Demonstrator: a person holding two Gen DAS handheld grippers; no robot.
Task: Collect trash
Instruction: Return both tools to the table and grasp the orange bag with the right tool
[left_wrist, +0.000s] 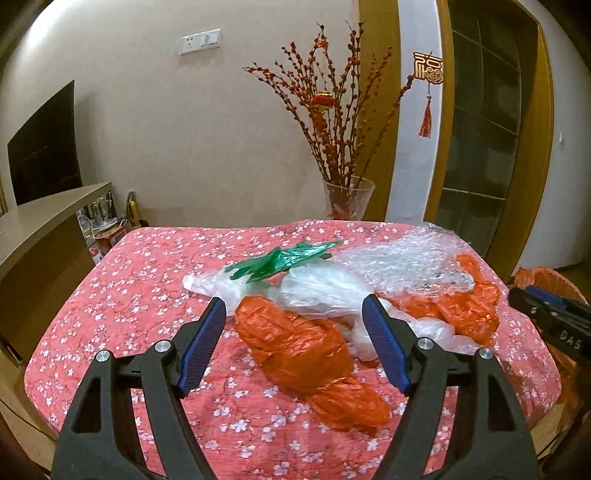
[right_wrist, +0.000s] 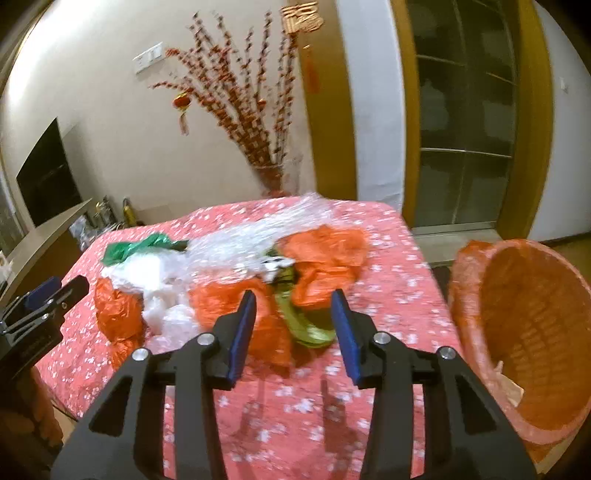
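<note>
Plastic trash lies in a heap on a table with a pink flowered cloth (left_wrist: 155, 295). An orange bag (left_wrist: 306, 347) lies nearest, with white bags (left_wrist: 317, 288), a green bag (left_wrist: 280, 258), bubble wrap (left_wrist: 402, 258) and another orange bag (left_wrist: 469, 306) behind. My left gripper (left_wrist: 295, 314) is open and empty, hovering over the near orange bag. My right gripper (right_wrist: 293, 306) is open and empty above an orange bag (right_wrist: 325, 254) and an olive-green wrapper (right_wrist: 303, 325). An orange wicker bin (right_wrist: 532, 332) lined with an orange bag stands at the table's right side.
A glass vase with red branches (left_wrist: 347, 199) stands behind the table's far edge. A low cabinet (left_wrist: 40, 221) with a dark TV (left_wrist: 44, 147) is at the left. A wood-framed glass door (left_wrist: 480, 129) is at the right. The right gripper shows in the left wrist view (left_wrist: 546, 310).
</note>
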